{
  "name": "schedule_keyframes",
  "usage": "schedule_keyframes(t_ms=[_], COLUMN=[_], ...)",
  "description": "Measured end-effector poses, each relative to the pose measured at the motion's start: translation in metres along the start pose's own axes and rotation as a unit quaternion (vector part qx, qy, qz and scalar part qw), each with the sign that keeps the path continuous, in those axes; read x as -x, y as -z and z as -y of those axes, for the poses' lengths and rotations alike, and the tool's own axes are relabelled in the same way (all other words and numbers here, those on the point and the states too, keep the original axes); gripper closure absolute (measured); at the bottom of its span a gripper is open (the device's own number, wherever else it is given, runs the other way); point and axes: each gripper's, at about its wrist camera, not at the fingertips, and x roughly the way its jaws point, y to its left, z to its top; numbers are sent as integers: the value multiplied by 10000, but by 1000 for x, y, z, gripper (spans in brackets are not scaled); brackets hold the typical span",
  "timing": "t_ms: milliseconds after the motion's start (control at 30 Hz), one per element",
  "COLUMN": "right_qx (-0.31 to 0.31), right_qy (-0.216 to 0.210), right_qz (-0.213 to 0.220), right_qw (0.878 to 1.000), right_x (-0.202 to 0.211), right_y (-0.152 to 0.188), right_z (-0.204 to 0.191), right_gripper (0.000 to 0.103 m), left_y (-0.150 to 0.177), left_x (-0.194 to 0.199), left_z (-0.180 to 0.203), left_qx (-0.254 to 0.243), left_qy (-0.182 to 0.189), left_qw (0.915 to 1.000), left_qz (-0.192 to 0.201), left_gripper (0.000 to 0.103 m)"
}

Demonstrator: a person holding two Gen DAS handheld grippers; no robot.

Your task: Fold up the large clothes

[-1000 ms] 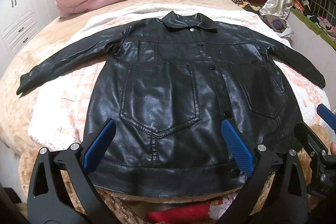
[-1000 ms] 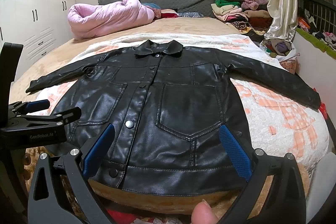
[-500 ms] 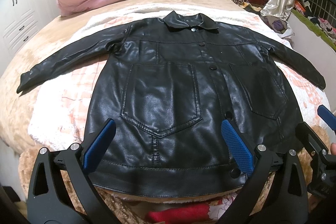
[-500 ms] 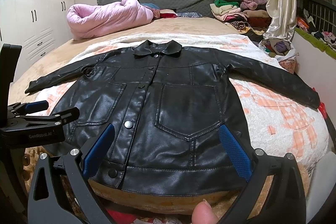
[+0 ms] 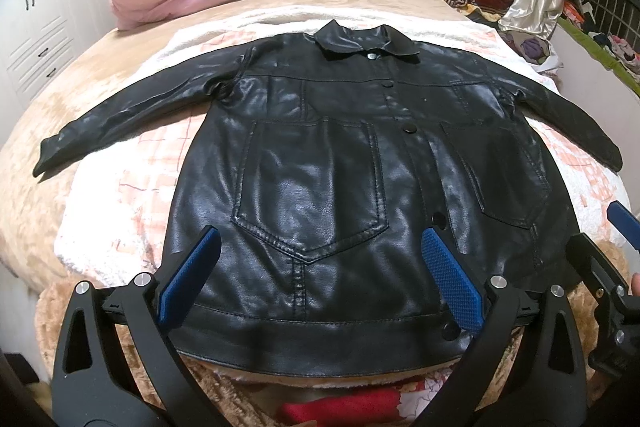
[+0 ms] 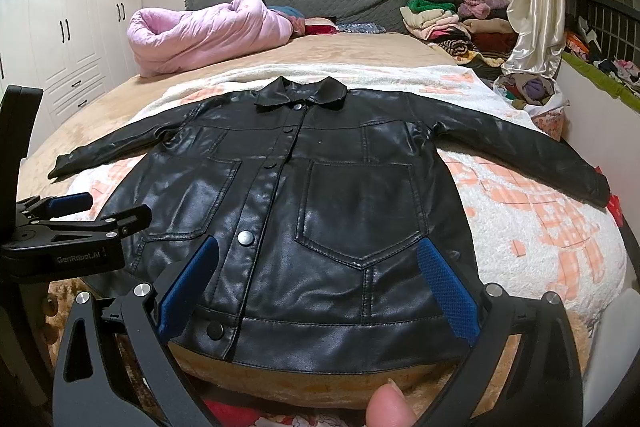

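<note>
Black leather-look jacket (image 5: pixel 320 187) lies face up, buttoned, flat on a white and pink blanket (image 5: pixel 132 179) on the bed (image 6: pixel 360 51). Both sleeves are spread outward and the collar is at the far end. No fold made yet.

Left gripper (image 5: pixel 320 275): jaws wide apart, holding nothing, hovering just above the hem. The hem band passes between and below its blue pads (image 5: pixel 188 275); the left chest pocket sits straight ahead.

Right gripper (image 6: pixel 316 283): also wide open and empty, over the hem on its own side, with the button placket just inside its left pad. A fingertip (image 6: pixel 390 407) shows at the bottom edge of the right wrist view.

Risks, judged:
- The material looks stiff and glossy. A shallow pinch at the hem could slip out during a lift.
- Biting too deep could take the blanket pile along with the hem and drag the bedding.
- The two grippers are close together, so they may collide if both close inward.
- The far sleeves are well ahead of both claws. Folding the body first could trap them crooked underneath.
</note>
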Motion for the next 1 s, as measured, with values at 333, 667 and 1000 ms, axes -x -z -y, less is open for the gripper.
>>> schedule_keyframes(t_ms=[333, 667, 1000], right_qx=[-45, 7, -182], right_qy=[26, 181, 380], right_qz=[-15, -51, -110], right_qw=[10000, 9998, 9991], right_x=[-3, -25, -59], right_y=[-7, -45, -84], right_z=[5, 11, 30], right_gripper=[4, 4, 4], left_y=[-4, -45, -92], left_x=[-7, -27, -53], left_z=[0, 0, 4], left_qx=[46, 141, 179], left_qy=[40, 175, 200], left_qw=[10000, 9997, 9996], left_qz=[-69, -11, -66], left_gripper=[9, 9, 9])
